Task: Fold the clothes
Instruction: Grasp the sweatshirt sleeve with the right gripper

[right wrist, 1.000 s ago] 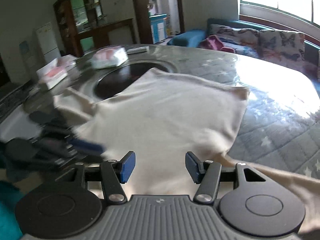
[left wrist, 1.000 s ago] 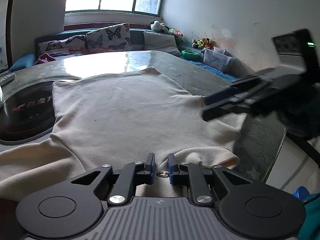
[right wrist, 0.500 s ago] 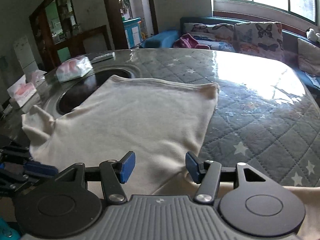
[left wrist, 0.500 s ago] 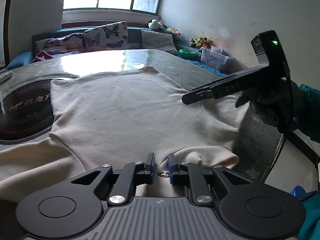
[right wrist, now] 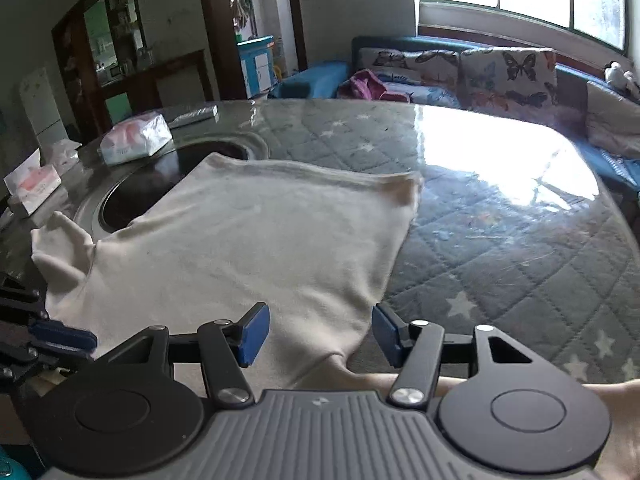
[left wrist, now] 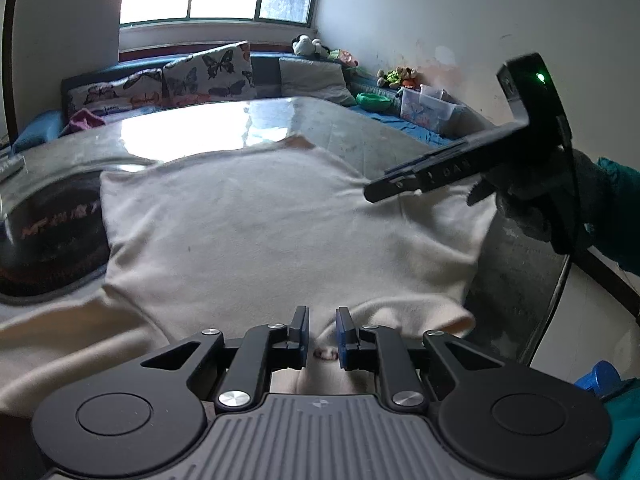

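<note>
A cream long-sleeved top (left wrist: 280, 236) lies spread flat on the table, also in the right wrist view (right wrist: 240, 248). My left gripper (left wrist: 322, 334) sits at its near collar edge, jaws nearly closed with a narrow gap; whether they pinch the cloth I cannot tell. My right gripper (right wrist: 319, 334) is open and empty, hovering over the top's right side near the armpit. It also shows in the left wrist view (left wrist: 376, 194), above the cloth. One sleeve (right wrist: 60, 248) trails to the left.
The table has a grey quilted star cover under glass (right wrist: 500, 240) and a dark round inset (right wrist: 132, 200). Tissue packs (right wrist: 134, 140) and a box (right wrist: 32, 184) stand at the far left. A sofa with butterfly cushions (left wrist: 208, 72) lies beyond. The table edge (left wrist: 556, 292) drops off at right.
My right gripper has swung in over the top's right side and turned toward the window. My left gripper has stayed at the collar edge with its jaws narrow.
</note>
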`<action>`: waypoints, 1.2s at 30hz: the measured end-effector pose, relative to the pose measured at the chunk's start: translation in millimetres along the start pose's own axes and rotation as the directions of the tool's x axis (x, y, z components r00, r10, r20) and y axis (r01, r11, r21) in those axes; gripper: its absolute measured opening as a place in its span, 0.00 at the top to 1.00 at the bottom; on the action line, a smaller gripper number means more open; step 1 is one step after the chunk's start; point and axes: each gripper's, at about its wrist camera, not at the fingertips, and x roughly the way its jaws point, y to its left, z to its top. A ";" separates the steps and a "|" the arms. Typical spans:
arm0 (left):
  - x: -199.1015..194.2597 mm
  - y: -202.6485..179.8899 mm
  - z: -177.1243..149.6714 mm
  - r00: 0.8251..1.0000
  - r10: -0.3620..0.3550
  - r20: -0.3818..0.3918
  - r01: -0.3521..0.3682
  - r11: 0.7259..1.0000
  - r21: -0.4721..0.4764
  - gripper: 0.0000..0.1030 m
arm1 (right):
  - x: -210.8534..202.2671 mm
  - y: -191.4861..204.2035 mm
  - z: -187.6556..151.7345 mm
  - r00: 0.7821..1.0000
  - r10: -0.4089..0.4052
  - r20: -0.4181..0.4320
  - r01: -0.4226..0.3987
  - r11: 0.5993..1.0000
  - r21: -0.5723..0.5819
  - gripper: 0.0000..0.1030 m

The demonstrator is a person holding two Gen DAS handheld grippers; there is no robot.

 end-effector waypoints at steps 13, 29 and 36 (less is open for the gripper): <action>42.3 -56.2 32.5 0.991 -0.128 0.026 0.126 0.989 0.081 0.84 | -44.8 17.4 -53.8 0.995 -0.099 -0.025 0.097 0.993 -0.068 0.39; 67.9 -81.6 23.6 0.989 -0.147 -0.016 0.148 0.981 0.125 0.85 | -92.2 -79.9 -95.0 0.927 -0.375 -0.019 0.367 0.893 0.259 0.38; 68.5 -81.4 25.6 0.991 -0.134 -0.014 0.134 0.984 0.114 0.84 | -91.8 -119.6 -99.9 0.894 -0.447 -0.022 0.416 0.812 0.410 0.46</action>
